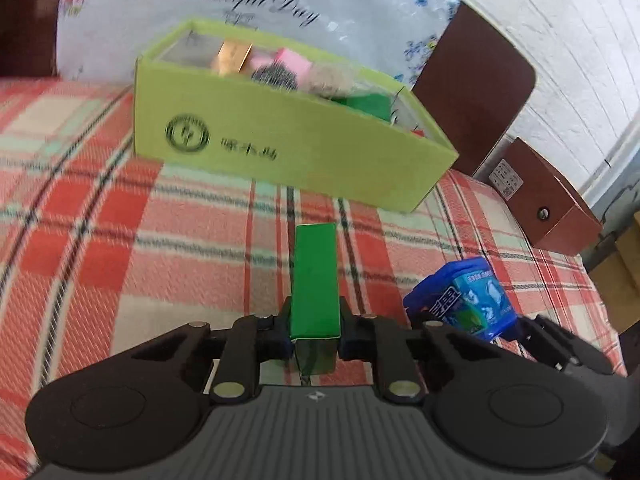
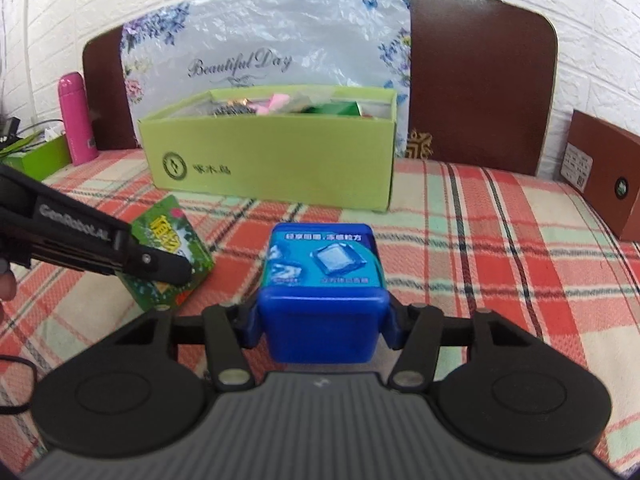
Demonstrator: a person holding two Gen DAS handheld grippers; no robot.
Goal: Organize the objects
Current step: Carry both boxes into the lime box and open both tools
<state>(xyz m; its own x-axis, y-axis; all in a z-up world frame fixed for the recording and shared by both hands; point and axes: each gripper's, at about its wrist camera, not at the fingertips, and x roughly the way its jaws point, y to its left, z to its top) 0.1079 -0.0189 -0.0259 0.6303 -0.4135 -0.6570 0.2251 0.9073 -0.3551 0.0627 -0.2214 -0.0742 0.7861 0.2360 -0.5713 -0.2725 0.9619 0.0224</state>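
My left gripper (image 1: pixel 314 330) is shut on a green carton (image 1: pixel 314 280), held above the plaid bedcover and pointing at the light green open box (image 1: pixel 280 148). The same carton (image 2: pixel 170 252) and left gripper (image 2: pixel 168 268) show at the left of the right wrist view. My right gripper (image 2: pixel 322 326) is shut on a blue gum container (image 2: pixel 324 280), also seen at the left wrist view's right side (image 1: pixel 464 300). The light green box (image 2: pixel 272 168) holds several small items, among them pink and green packs.
A floral plastic bag (image 2: pixel 264 44) and a brown headboard (image 2: pixel 480 76) stand behind the box. A brown carton (image 2: pixel 604 172) lies at the right. A pink bottle (image 2: pixel 76 120) and a green tissue box (image 2: pixel 44 156) stand at the far left.
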